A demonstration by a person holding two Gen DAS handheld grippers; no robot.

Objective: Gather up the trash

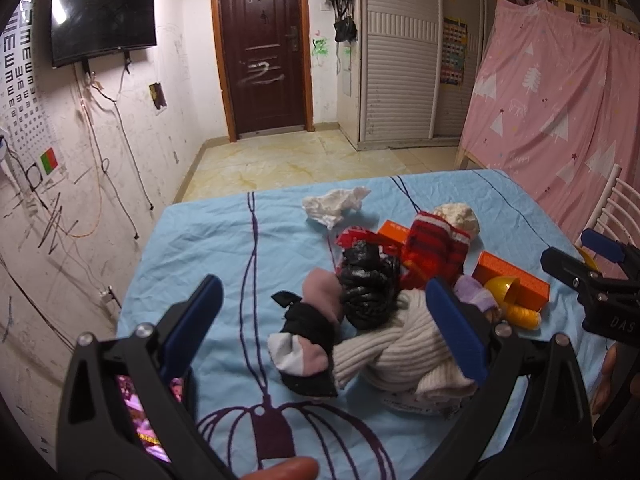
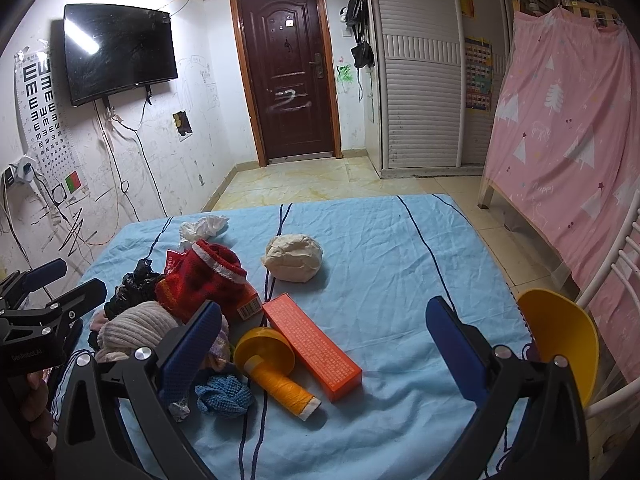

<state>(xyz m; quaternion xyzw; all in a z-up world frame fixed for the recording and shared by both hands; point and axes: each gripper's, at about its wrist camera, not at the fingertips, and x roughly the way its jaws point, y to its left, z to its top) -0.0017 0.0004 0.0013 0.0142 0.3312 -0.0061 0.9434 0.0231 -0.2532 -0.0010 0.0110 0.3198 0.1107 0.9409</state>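
Note:
A pile lies on the blue cloth-covered table [image 1: 208,248]. In the left wrist view I see a crumpled white tissue [image 1: 334,204], a crumpled black plastic bag [image 1: 370,284], a beige paper ball [image 1: 460,216], a red knit piece [image 1: 436,246], socks [image 1: 308,332] and a cream knit piece [image 1: 404,344]. My left gripper [image 1: 324,324] is open, its fingers on either side of the pile. In the right wrist view my right gripper [image 2: 324,344] is open and empty over an orange box [image 2: 312,344] and a yellow thread spool [image 2: 280,380]. The tissue [image 2: 206,226], paper ball [image 2: 294,256] and black bag [image 2: 134,288] lie farther back.
A yellow bowl-like container [image 2: 568,336] sits at the table's right edge beside a white chair [image 2: 624,264]. A pink curtain [image 2: 568,128] hangs at the right. A dark door [image 2: 288,72], a wall TV [image 2: 116,48] and tiled floor [image 2: 312,180] lie beyond the table.

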